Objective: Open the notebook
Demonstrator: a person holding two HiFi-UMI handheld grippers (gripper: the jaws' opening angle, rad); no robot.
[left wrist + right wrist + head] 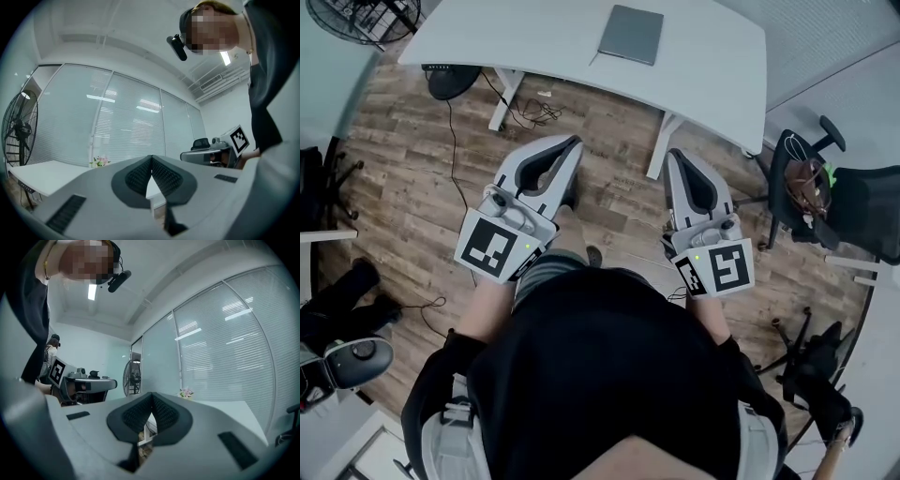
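A closed grey notebook (pixel 631 34) lies flat on the white table (pixel 534 37) at the far side of the head view. Both grippers are held level in front of the person, over the wooden floor and short of the table's near edge. My left gripper (pixel 574 141) is shut, its pads meeting at the tips (pixel 151 157) with nothing between them. My right gripper (pixel 672 153) is shut too, tips together (pixel 151 393) and empty. Neither gripper touches the notebook or the table. From the gripper views the notebook is hidden; only the table top shows beyond the jaws.
A black office chair (pixel 853 197) stands at the right. A floor fan (pixel 366 19) is at the far left, also seen as the fan (pixel 18 126). Cables (pixel 534 112) lie under the table by its white legs (pixel 661 150). Glass walls with blinds lie beyond the table.
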